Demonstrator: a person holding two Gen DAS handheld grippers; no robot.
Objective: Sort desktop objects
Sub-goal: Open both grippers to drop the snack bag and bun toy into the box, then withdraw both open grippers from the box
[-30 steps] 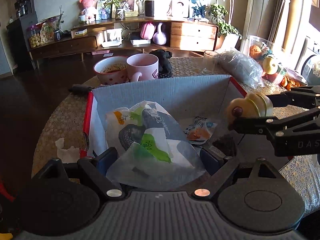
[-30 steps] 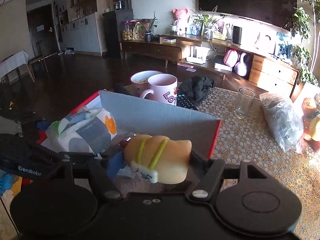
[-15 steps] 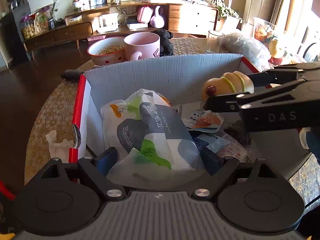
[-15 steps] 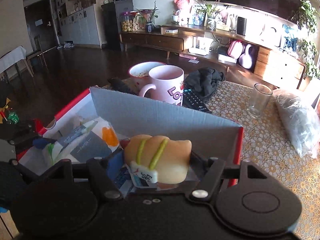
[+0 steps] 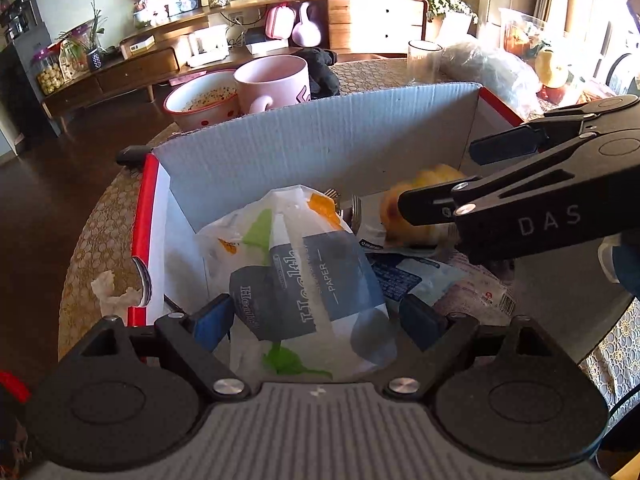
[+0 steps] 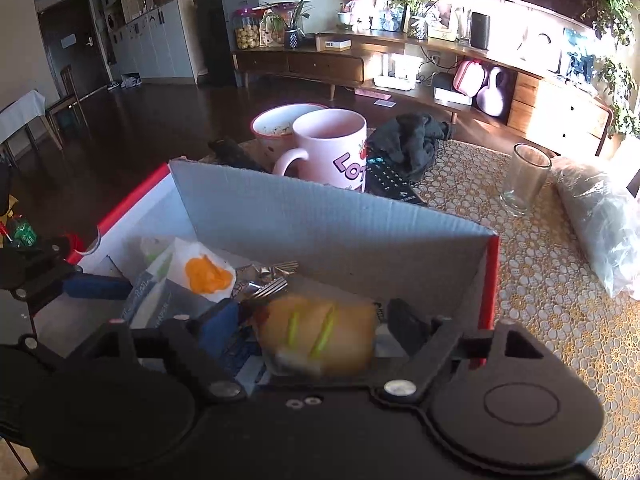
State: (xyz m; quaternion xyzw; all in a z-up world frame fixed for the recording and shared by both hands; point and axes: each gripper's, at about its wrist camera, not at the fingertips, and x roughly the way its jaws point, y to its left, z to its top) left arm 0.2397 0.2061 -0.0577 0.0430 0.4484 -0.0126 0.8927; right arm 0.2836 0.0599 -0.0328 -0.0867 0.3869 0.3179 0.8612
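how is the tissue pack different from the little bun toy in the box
The tissue pack is a soft white plastic packet with blue, green and orange print; the bun toy is a rounded tan lump with two green stripes. The tissue pack sits between the left gripper pads; the right gripper has just opened, freeing the bun toy. Both are inside the cardboard box.

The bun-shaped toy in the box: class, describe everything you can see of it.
The bun-shaped toy is tan and soft-looking, with two yellow-green stripes across its top and a pale label at its front edge. It is blurred, low inside the cardboard box, between the right tool's jaws, which have just been opening and no longer press it. Forks lie just behind it. The left wrist view shows it beside the tissue pack.
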